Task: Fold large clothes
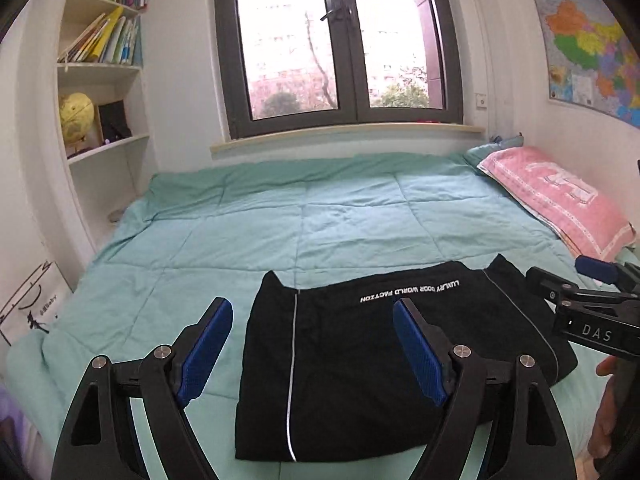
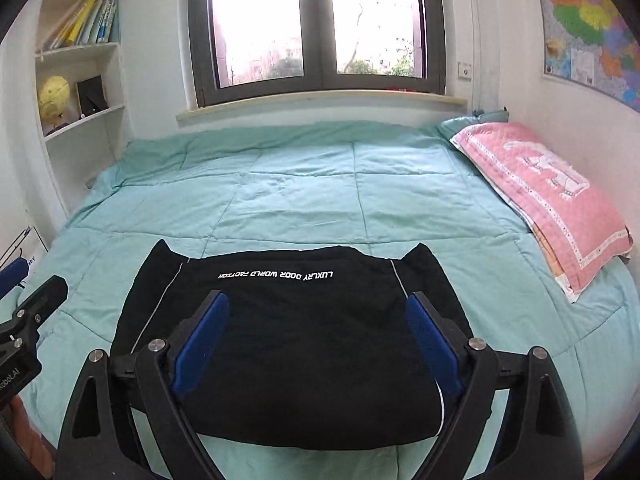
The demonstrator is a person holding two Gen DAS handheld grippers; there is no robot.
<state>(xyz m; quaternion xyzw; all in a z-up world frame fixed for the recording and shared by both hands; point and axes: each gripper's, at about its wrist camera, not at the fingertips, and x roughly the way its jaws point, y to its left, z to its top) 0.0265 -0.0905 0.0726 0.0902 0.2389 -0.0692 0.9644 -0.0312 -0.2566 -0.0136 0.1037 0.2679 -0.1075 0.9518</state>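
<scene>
Bed (image 2: 304, 184) carries folded black garment (image 2: 304, 340) flat; left claw (image 1: 312, 344) and right claw (image 2: 316, 336) hover apart, empty, likely finished.

Left wrist view: looks from low over the near edge of the bed (image 1: 240, 232), forward toward the window (image 1: 340, 40), its own open gripper (image 1: 312, 324) framing the bottom; the folded black garment (image 1: 360, 360) lies close, right of centre.

Right wrist view: same direction, set further right, garment (image 2: 300, 340) centred and nearer.

Shared: bed, window, bookshelf (image 2: 76, 60), pink pillow (image 2: 552, 196), wall map (image 1: 592, 52).
</scene>
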